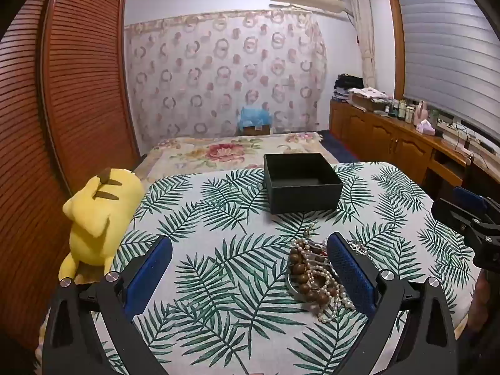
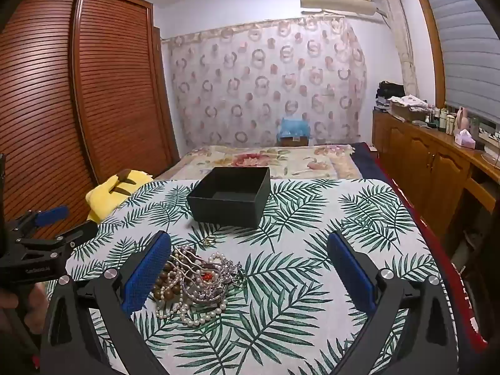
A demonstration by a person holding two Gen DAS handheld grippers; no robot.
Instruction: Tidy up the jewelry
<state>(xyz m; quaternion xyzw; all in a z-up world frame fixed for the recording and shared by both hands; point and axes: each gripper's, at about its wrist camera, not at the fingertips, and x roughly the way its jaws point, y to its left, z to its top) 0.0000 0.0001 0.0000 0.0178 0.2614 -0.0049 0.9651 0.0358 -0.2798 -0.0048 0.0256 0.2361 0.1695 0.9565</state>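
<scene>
A tangled heap of jewelry [image 1: 315, 276] [image 2: 197, 284] lies on the leaf-print tablecloth [image 1: 225, 268] [image 2: 297, 250]: brown wooden beads, pearl strands, silver pieces and a red-beaded item. Beyond it stands an open black box [image 1: 301, 181] [image 2: 231, 195], empty inside. My left gripper [image 1: 250, 268] is open, hovering above the cloth; the heap lies just inside its right finger. My right gripper [image 2: 250, 268] is open too, with the heap beside its left finger. Neither holds anything. Each gripper shows at the edge of the other's view.
A yellow plush toy [image 1: 97, 215] [image 2: 115, 187] rests at the table's left edge. A floral bedspread [image 1: 225, 150] lies behind the table, a slatted wooden wardrobe [image 1: 62, 93] stands left, and a cluttered wooden cabinet [image 1: 393, 137] runs along the right.
</scene>
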